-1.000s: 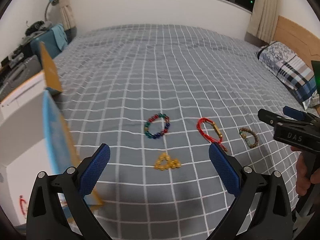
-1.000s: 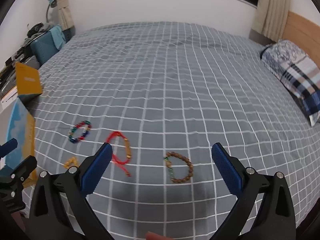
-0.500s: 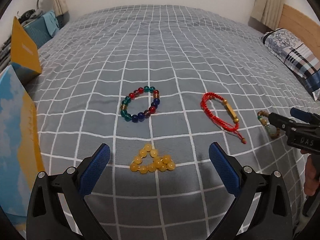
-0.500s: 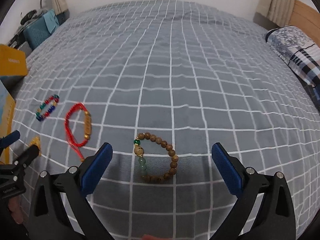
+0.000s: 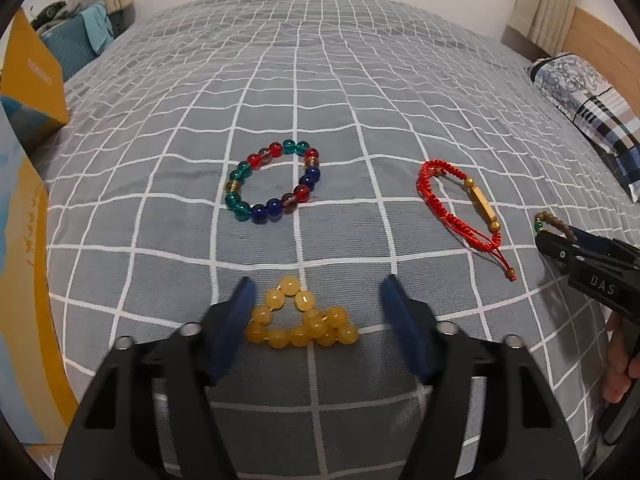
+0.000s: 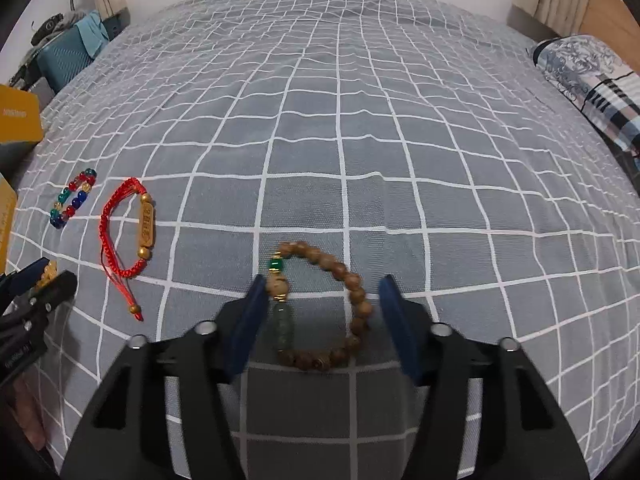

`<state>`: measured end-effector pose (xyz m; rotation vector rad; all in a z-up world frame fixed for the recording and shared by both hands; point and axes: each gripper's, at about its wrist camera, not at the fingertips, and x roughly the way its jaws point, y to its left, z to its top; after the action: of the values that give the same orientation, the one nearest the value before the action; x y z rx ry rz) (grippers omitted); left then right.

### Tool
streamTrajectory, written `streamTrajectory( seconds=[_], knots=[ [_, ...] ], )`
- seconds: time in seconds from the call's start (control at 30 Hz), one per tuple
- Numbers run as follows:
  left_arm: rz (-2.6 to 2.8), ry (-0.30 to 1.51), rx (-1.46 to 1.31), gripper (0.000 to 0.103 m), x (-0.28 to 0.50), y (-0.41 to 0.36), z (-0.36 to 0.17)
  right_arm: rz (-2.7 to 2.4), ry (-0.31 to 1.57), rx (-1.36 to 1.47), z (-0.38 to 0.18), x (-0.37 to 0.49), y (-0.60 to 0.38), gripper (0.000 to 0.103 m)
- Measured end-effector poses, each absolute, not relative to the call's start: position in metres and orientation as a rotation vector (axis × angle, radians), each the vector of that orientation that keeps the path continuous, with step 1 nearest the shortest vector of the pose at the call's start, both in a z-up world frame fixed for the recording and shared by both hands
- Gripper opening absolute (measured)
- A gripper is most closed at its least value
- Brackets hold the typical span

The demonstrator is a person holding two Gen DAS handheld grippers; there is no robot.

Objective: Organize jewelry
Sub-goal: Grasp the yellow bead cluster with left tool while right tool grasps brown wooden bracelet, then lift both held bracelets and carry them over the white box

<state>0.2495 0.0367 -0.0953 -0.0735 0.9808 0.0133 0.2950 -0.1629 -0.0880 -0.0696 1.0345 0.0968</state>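
Note:
Several bracelets lie on the grey checked bedspread. My left gripper is open, low over the bed, its blue pads either side of a yellow bead bracelet. Beyond it lie a multicoloured glass bead bracelet and a red cord bracelet with a gold bar. My right gripper is open, straddling a brown wooden bead bracelet with green stones. The red cord bracelet and multicoloured bracelet show at its left. The right gripper also shows in the left wrist view.
An orange and blue box stands at the bed's left edge, with another orange box behind it. A patterned pillow lies at the right by the wooden headboard. A blue case sits beyond the bed's far left corner.
Both grippers have moved forward and down toward the bed. Their jaws have narrowed, now framing the yellow bracelet on the left and the wooden bracelet on the right.

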Motion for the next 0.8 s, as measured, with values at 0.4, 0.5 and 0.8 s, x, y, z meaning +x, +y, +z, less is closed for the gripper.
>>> streamTrajectory(
  seconds=[0.4,0.5,0.8],
  knots=[
    [-0.023,0.986,-0.086,0.017,0.242,0.04,-0.09,0.078,0.99,-0.013,-0.079,0.287,-0.172,0.011],
    [-0.021,0.976,-0.08,0.017,0.24,0.039,-0.085,0.079,0.979,-0.014,-0.075,0.285,-0.172,0.011],
    [-0.006,0.965,-0.098,0.009,0.239,0.048,-0.071,0.079,0.931,-0.002,-0.055,0.279,-0.17,0.011]
  ],
)
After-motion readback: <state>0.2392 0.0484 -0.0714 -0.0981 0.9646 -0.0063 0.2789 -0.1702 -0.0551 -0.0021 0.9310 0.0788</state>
